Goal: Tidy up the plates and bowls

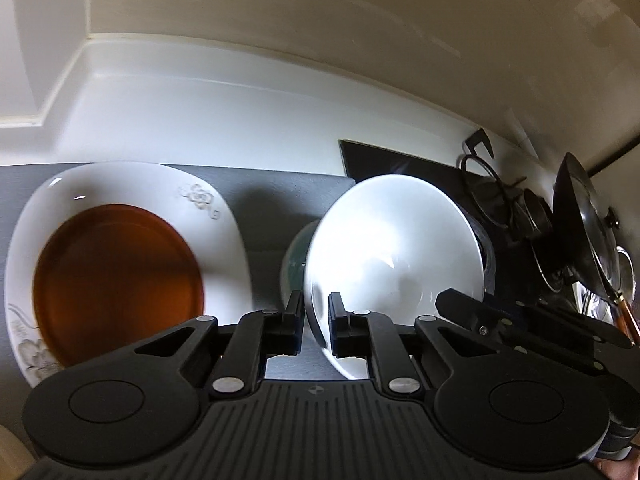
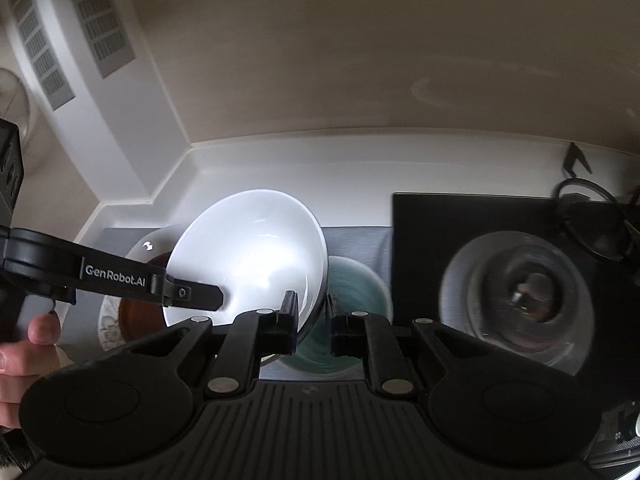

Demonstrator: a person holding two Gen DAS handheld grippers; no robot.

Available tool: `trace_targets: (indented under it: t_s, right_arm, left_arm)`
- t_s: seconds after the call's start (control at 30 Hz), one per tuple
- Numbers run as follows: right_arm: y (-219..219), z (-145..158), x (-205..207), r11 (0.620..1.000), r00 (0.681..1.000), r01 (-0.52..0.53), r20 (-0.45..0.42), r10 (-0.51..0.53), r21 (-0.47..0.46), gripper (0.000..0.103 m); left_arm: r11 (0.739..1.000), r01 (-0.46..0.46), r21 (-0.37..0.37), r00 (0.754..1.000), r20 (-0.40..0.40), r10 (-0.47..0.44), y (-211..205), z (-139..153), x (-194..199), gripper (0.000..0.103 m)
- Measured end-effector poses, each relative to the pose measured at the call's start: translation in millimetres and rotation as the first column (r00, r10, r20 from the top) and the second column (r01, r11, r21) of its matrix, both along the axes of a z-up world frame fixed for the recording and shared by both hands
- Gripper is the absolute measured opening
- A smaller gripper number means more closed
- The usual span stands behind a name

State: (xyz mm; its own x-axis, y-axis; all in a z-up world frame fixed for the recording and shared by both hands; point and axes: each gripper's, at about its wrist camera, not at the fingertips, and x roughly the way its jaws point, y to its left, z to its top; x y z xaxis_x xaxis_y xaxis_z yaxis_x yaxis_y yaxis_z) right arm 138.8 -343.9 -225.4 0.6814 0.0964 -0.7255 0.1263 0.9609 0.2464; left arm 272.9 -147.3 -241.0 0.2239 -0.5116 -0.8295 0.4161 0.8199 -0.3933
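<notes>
A white bowl [image 1: 394, 240] [image 2: 248, 256] is held tilted above the grey mat by both grippers. My left gripper [image 1: 315, 322] is shut on its left rim. My right gripper [image 2: 313, 322] is shut on its right rim, and its finger [image 1: 472, 314] shows in the left wrist view. A teal bowl [image 1: 294, 268] [image 2: 356, 300] sits on the mat under and behind the white bowl. A brown plate [image 1: 116, 280] [image 2: 140, 312] lies on a white flower-patterned plate [image 1: 224, 248] [image 2: 110, 326] to the left.
A grey mat [image 1: 276, 200] [image 2: 356, 242] covers the white counter. A black stove [image 2: 420, 264] to the right carries a glass-lidded pot [image 2: 516, 300] [image 1: 592, 240]. A black burner grate [image 1: 492, 196] stands behind. The wall corner is at back left.
</notes>
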Motion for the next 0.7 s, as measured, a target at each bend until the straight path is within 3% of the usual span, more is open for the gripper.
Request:
trace_targets:
  t_s: [0.3, 0.47, 0.7]
  right_arm:
    - [-19.5, -34.4, 12.6, 0.998, 0.999, 0.002, -0.050, 0.001, 0.059, 0.015]
    - [-21.4, -53.7, 19.8, 0.998, 0.997, 0.007, -0.079, -0.002, 0.063, 0.015]
    - [-35.8, -72.0, 25.9, 0.994, 0.993, 0.042, -0.113, -0.031, 0.102, 0.015]
  left_arm:
    - [0.997, 0.019, 0.072, 0.994, -0.107, -0.011, -23.1, -31.6, 20.4, 0.012]
    - [0.993, 0.024, 0.117, 0.997, -0.074, -0.016, -34.2, -39.2, 26.4, 0.012]
    - [0.993, 0.009, 0.122, 0.998, -0.069, -0.001, -42.2, -43.9, 34.6, 0.011]
